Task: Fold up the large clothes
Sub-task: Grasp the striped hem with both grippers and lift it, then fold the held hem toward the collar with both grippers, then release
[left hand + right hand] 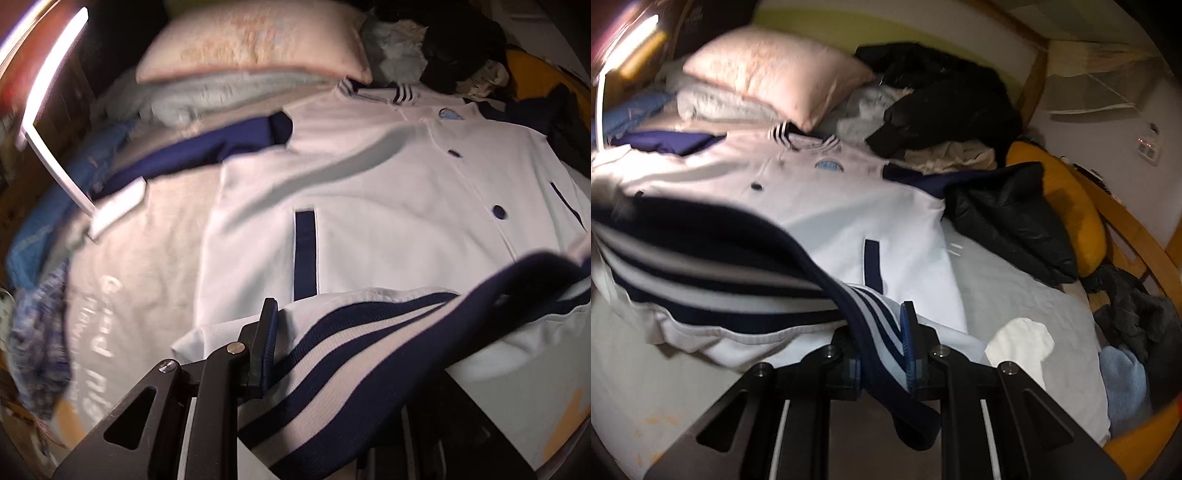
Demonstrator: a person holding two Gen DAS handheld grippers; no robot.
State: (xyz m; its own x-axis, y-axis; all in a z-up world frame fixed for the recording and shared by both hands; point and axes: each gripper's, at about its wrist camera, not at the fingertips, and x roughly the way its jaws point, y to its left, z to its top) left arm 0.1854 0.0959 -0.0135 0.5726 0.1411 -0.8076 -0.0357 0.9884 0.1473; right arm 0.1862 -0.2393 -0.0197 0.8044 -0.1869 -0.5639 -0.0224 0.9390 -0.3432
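right wrist: hem [746, 258] over jacket [849, 206]

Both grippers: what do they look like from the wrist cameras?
The left gripper and right gripper are matte black linkage frames with triangular cut-outs, silver pivot bolts and pale slots along the arms. The fingers carry ribbed blue pads. No cables, sleeves or markings show.

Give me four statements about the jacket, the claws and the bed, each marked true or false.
1. The right claw is shut on the striped hem of the white jacket. True.
2. The left claw hangs open and holds nothing. False: it too grips the hem.
3. A pink pillow lies beyond the jacket's collar. True.
4. The jacket's sleeves are red. False: they are navy.
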